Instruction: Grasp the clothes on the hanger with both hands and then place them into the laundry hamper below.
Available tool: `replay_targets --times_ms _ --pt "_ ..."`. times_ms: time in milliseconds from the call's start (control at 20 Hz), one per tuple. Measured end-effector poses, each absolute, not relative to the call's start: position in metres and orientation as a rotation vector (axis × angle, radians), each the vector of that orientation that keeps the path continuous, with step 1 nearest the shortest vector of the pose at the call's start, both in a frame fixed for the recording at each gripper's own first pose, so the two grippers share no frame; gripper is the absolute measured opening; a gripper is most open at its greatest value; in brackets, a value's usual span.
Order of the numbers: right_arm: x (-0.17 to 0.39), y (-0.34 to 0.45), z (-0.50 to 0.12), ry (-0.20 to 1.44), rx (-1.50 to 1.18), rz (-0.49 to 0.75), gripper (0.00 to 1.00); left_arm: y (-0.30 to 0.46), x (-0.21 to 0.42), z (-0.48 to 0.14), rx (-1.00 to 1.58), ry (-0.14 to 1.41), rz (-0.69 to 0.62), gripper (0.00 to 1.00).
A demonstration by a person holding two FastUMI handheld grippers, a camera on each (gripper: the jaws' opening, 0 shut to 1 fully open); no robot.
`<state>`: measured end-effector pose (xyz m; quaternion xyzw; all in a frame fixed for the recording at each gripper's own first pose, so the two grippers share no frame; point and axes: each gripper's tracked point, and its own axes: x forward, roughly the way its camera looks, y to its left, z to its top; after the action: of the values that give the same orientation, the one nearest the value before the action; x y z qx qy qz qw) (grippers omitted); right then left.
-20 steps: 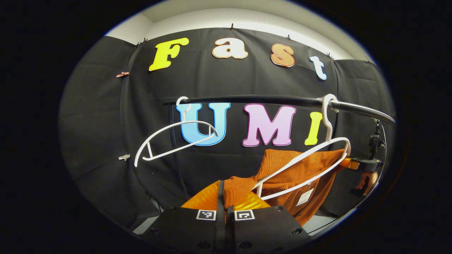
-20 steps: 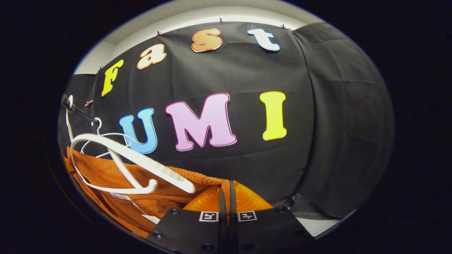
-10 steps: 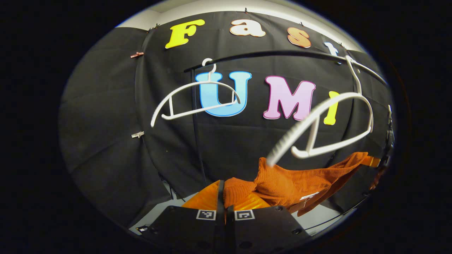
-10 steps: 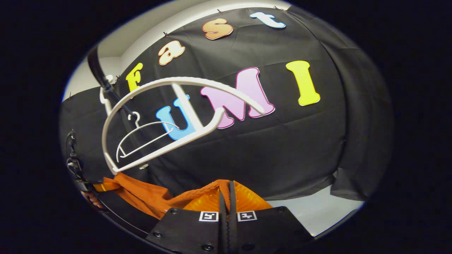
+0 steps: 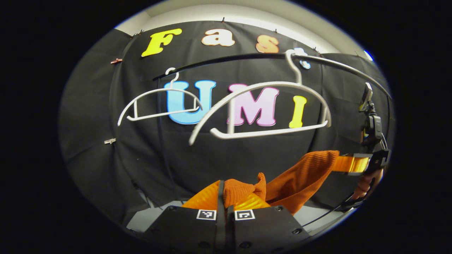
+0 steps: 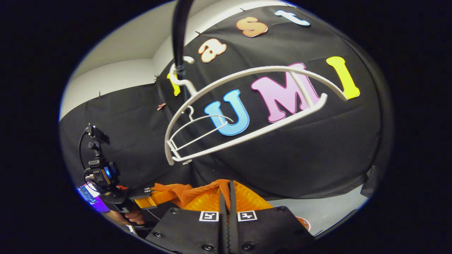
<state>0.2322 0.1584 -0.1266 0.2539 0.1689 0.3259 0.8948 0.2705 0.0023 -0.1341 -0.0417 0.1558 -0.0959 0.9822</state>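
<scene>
Both claws are pinched tight on an orange knitted top. In the left gripper view, the left gripper (image 5: 226, 192) has its orange fingers closed on a bunched fold of the top (image 5: 300, 176), which stretches away to the right gripper (image 5: 340, 164), held by a hand (image 5: 367, 181) at the edge of the scene. In the right gripper view, the right gripper (image 6: 226, 194) is likewise clamped on a ridge of the cloth, with the left gripper (image 6: 148, 201) low at the left.

Above, the white hanger (image 5: 261, 109) hangs bare on the black rail (image 5: 247, 56), beside a second empty hanger (image 5: 159, 106). By that evidence the garment is off and the first half of the job looks done; lowering it into the hamper remains.

The left gripper view shows the top spanning between both claws. The right gripper view adds a strip of pale floor (image 6: 317, 208).
</scene>
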Motion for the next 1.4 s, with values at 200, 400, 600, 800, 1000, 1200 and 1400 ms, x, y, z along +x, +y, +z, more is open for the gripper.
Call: replay_targets --times_ms 200,400,600,800,1000,1200,1400 --pt "0.215 0.164 -0.131 0.368 0.535 0.688 0.05 -0.017 0.268 -0.142 -0.133 0.303 -0.213 0.05" --pt "0.212 0.158 -0.179 0.446 0.534 0.652 0.05 -0.049 0.263 -0.182 -0.160 0.322 -0.281 0.05" --pt "0.215 0.151 -0.237 0.520 0.477 0.635 0.05 -0.073 0.268 -0.243 -0.165 0.379 -0.333 0.05" --pt "0.218 0.140 -0.313 0.637 0.392 0.579 0.05 -0.070 0.275 -0.325 -0.156 0.516 -0.261 0.05" --pt "0.221 0.119 -0.411 0.793 0.213 0.494 0.05 -0.048 0.273 -0.427 -0.093 0.748 -0.133 0.05" --pt "0.215 0.098 -0.487 0.960 0.114 0.392 0.05 -0.053 0.267 -0.489 -0.047 0.930 -0.099 0.05" --pt "0.190 0.091 -0.532 1.083 0.062 0.387 0.05 -0.061 0.253 -0.534 -0.013 1.060 -0.115 0.07"
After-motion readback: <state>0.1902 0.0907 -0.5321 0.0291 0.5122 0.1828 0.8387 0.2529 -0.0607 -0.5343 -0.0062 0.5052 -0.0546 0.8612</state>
